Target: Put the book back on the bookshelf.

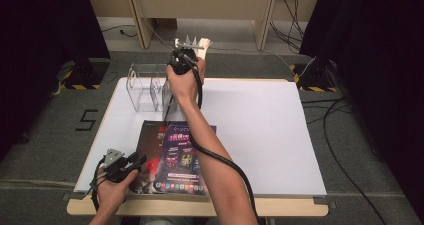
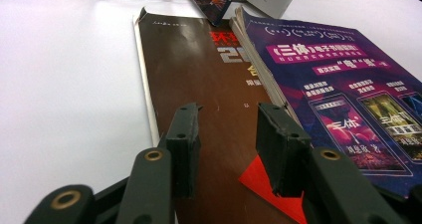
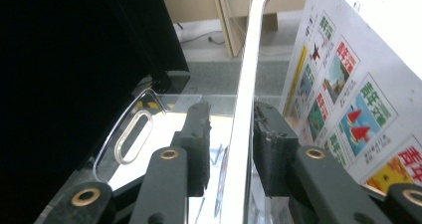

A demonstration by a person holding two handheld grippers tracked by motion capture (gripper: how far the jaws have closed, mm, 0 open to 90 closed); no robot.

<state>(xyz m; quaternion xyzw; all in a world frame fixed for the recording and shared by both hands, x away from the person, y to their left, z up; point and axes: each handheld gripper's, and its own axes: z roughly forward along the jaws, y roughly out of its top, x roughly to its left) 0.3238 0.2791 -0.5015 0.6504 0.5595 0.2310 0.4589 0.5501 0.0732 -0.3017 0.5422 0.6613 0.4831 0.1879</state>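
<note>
A clear acrylic rack (image 1: pixel 142 87) stands at the table's back left. My right gripper (image 1: pixel 179 60) is raised over it, with an upright magazine (image 1: pixel 168 99) reaching down into the rack. In the right gripper view the magazine's white page edge (image 3: pixel 246 59) runs between the jaws of my right gripper (image 3: pixel 229 109); it lies against the right jaw and a gap shows at the left one. My left gripper (image 1: pixel 137 161) is open, low over a brown magazine (image 2: pixel 194 69) with nothing between the jaws of that gripper (image 2: pixel 229 109). A purple magazine (image 2: pixel 338 84) overlaps the brown one.
The white table (image 1: pixel 260 125) has bare room across its right half. Both flat magazines (image 1: pixel 185 157) lie near the front edge. The rack's handle slot (image 3: pixel 134 129) faces dark curtains. Wooden furniture legs and cables stand on the floor beyond.
</note>
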